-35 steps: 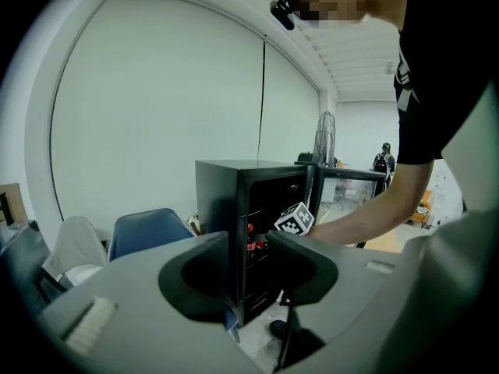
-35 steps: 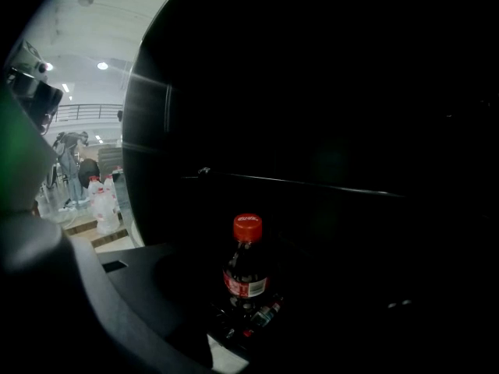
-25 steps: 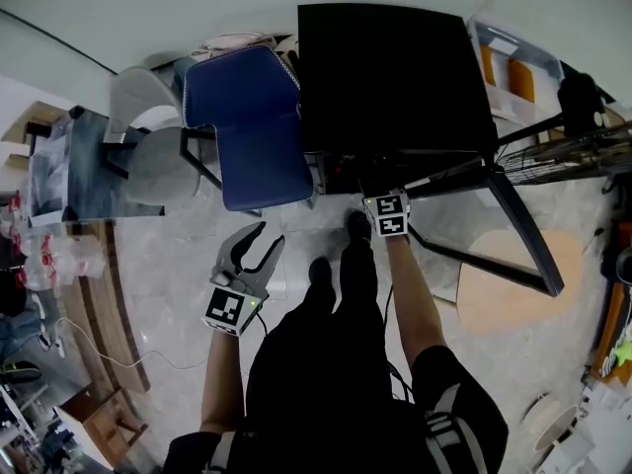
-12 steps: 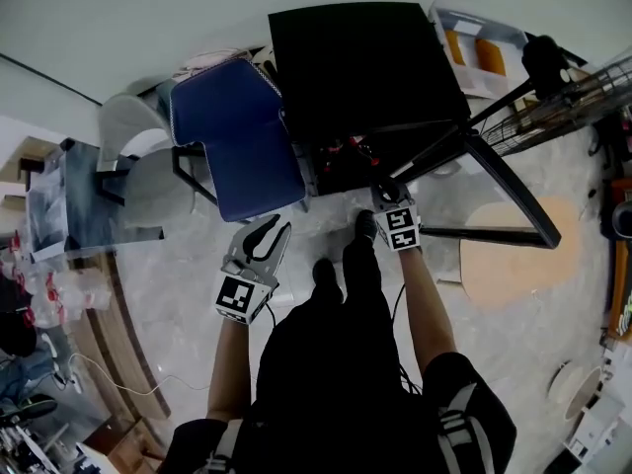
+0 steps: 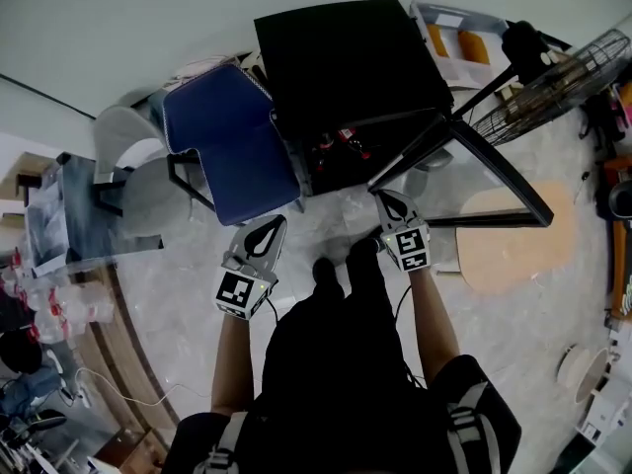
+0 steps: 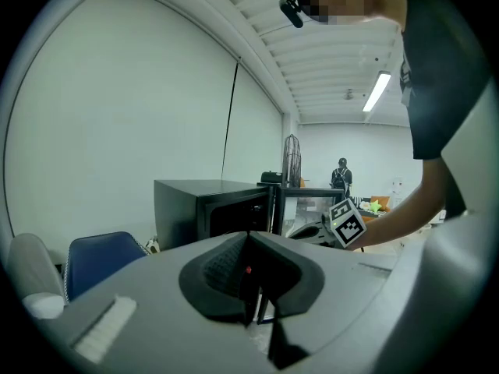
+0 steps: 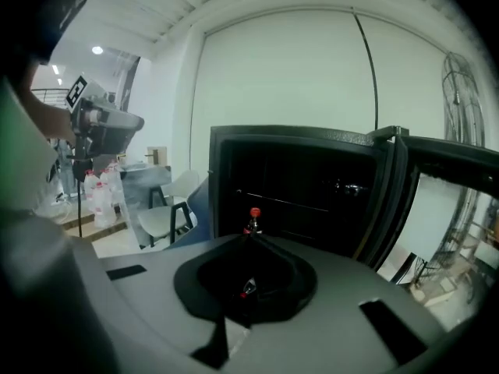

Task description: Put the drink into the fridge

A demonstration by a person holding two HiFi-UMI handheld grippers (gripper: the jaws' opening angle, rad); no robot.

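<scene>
The black fridge (image 5: 341, 62) stands open, its glass door (image 5: 464, 161) swung out to the right. Red-capped drink bottles (image 5: 341, 143) stand inside; the right gripper view shows one bottle (image 7: 253, 220) just beyond the jaw tips. My right gripper (image 5: 385, 200) is shut and empty, a little in front of the fridge opening. My left gripper (image 5: 271, 225) hangs left of it over the floor; its jaws have just been closing with nothing between them, and they now meet. The left gripper view shows the fridge (image 6: 207, 209) ahead and the right gripper's marker cube (image 6: 346, 223).
A blue chair (image 5: 232, 141) stands against the fridge's left side, with grey chairs (image 5: 138, 161) beyond it. A glass table (image 5: 64, 205) and plastic bottles (image 5: 54, 304) are at far left. A fan (image 5: 553, 77) and a round wooden board (image 5: 509, 245) lie right of the door.
The left gripper's jaws went from wide open to shut. The right gripper drew back from the fridge opening toward the person. The fridge door stayed open.
</scene>
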